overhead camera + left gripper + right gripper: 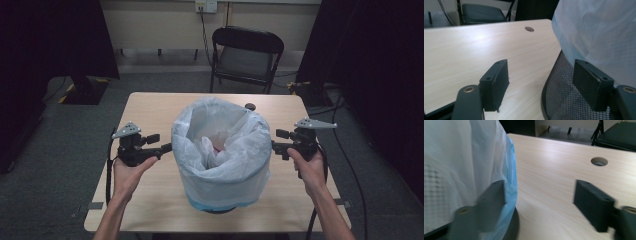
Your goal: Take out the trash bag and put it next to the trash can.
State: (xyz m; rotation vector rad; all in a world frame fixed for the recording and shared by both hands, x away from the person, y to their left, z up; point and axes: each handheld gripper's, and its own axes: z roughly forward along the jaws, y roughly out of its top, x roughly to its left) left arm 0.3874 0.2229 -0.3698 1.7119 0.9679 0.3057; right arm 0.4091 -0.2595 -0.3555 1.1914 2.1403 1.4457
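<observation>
My left gripper (pixel 167 147) and right gripper (pixel 274 145) flank the bag-lined mesh bin (pixel 221 155), jaws apart, gripping nothing.

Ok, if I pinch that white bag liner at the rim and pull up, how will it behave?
The bag liner looks thin and crinkled, so it will likely be floppy and stretch or bunch rather than lift stiffly. Its edge is folded down over the mesh bin, so it may cling there. The bin looks light and could perhaps tip or lift with it.
</observation>
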